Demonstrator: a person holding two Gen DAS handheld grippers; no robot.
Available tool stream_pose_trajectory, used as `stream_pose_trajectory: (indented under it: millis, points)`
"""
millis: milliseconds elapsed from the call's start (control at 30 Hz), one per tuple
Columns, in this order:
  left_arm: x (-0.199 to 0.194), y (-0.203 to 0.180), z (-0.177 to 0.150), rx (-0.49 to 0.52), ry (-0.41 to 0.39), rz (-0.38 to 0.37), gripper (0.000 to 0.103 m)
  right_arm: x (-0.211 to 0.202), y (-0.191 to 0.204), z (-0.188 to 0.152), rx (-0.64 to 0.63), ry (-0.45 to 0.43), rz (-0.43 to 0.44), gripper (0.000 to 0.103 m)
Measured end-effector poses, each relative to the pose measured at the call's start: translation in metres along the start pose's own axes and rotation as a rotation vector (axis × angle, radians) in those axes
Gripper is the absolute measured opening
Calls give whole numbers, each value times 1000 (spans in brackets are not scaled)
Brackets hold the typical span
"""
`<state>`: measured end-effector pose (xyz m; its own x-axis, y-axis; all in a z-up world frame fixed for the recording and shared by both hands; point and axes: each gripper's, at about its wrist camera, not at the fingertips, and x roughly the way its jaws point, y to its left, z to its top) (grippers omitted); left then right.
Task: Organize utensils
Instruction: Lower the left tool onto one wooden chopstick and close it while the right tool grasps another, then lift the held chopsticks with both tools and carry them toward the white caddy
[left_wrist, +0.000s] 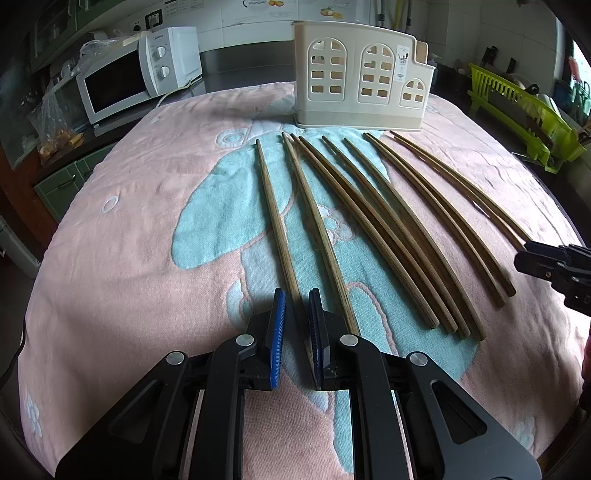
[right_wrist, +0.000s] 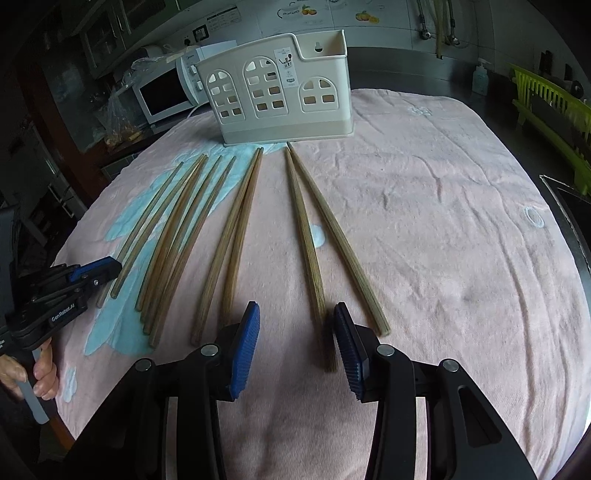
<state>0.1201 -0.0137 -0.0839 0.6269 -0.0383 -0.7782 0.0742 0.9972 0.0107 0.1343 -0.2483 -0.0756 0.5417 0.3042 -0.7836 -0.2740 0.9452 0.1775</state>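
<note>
While chopsticks (right_wrist: 221, 236) lie fanned ahead of fingers, tips toward holder (right_wrist: 280, 96) for loading: left gripper (left_wrist: 295, 314) narrow around leftmost stick, unclamped; right gripper (right_wrist: 295, 332) wide, straddling one.

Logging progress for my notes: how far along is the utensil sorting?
Nothing looks done: the holder shows nothing inside. The left gripper straddles the leftmost chopstick; the right gripper straddles another chopstick. All chopsticks remain on the towel.

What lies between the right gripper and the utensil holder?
In the right wrist view, two wooden chopsticks run from between the open right gripper fingers toward the cream utensil holder; otherwise only pink towel.
</note>
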Motion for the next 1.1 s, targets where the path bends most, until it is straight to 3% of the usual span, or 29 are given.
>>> stream_pose_trajectory:
  millis: [100,233,367,733,900,1100]
  points:
    - [0,1,0,-2,-2,-8,13,8,6,9,-38,-1,-30,36]
    - [0,1,0,9,-1,-11,13,13,10,12,-82,-6,-97,18]
    - [0,3,1,12,12,-17,13,13,10,11,-89,-11,-122,9]
    - [-1,16,4,-35,15,-89,7,-18,27,6,-90,-91,-129,7]
    - [-16,28,5,-70,-46,-109,6,-49,38,9,-88,-187,-122,7]
    - [-41,42,10,-96,-132,-145,6,-70,54,19,-121,-216,-95,7]
